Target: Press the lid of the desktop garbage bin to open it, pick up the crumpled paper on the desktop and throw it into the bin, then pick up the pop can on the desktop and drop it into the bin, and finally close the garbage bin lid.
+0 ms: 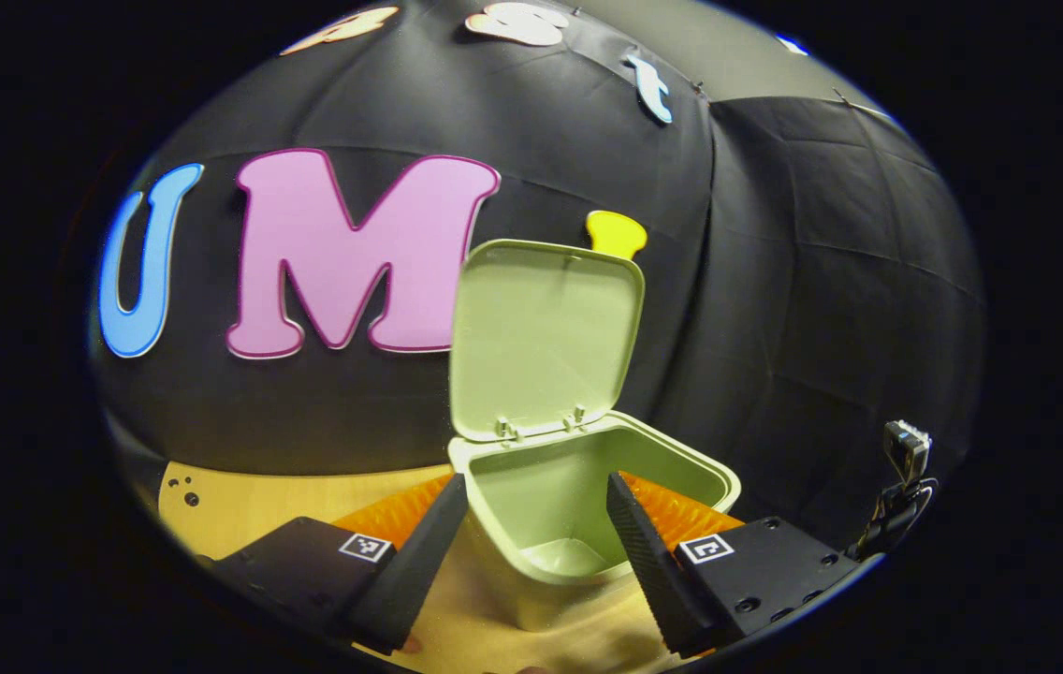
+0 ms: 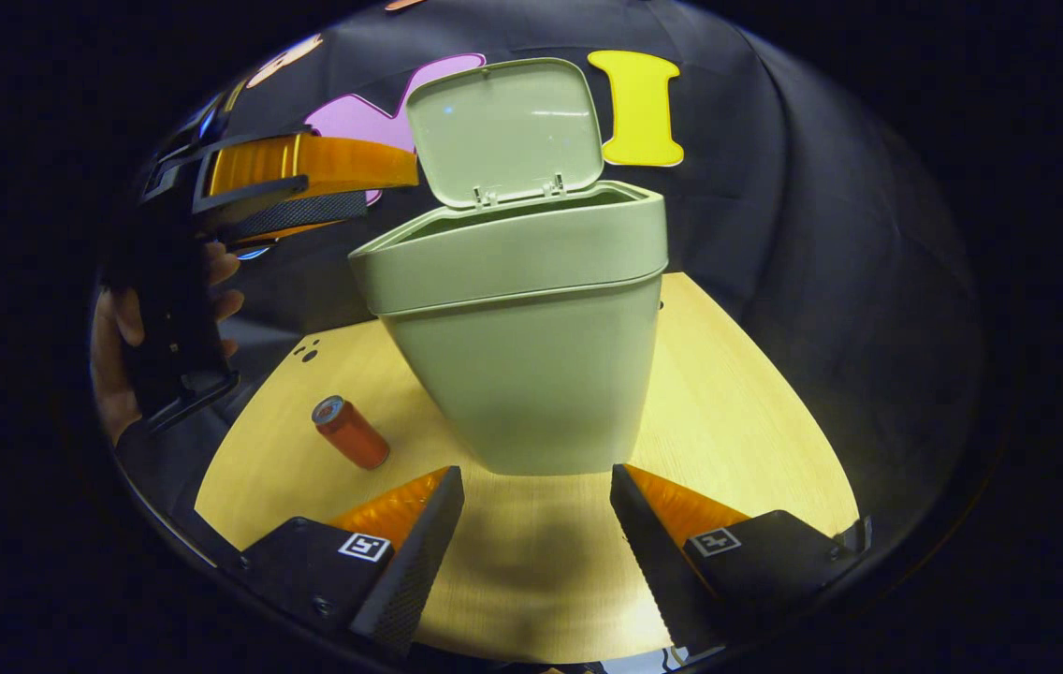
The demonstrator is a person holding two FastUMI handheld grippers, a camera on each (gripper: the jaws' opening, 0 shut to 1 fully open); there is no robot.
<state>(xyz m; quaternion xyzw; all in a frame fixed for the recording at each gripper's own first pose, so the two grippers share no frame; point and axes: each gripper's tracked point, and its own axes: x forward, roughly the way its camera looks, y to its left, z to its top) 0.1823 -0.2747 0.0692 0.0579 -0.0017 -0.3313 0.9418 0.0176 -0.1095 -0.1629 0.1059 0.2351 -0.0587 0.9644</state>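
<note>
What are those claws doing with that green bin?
A person holds a claw in each hand. The bin stands on the table with its lid flipped up. The left claw hovers open above the bin's mouth, holding nothing. The right claw waits open in front of the bin. The can lies on the table beside the bin.

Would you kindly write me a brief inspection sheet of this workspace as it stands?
Surface: light wooden desktop, small holes near its far left corner.
Job's things: green garbage bin upright, lid raised; pop can lying on the desktop left of the bin; crumpled paper nothing seen.
Clutter: nothing seen.
Grippers: left hand-held gripper open above the bin's opening, holding nothing; right hand-held gripper open, low in front of the bin, holding nothing.
Cables: dark cable with a small device at the right edge.
Surroundings: black cloth wall.
</note>
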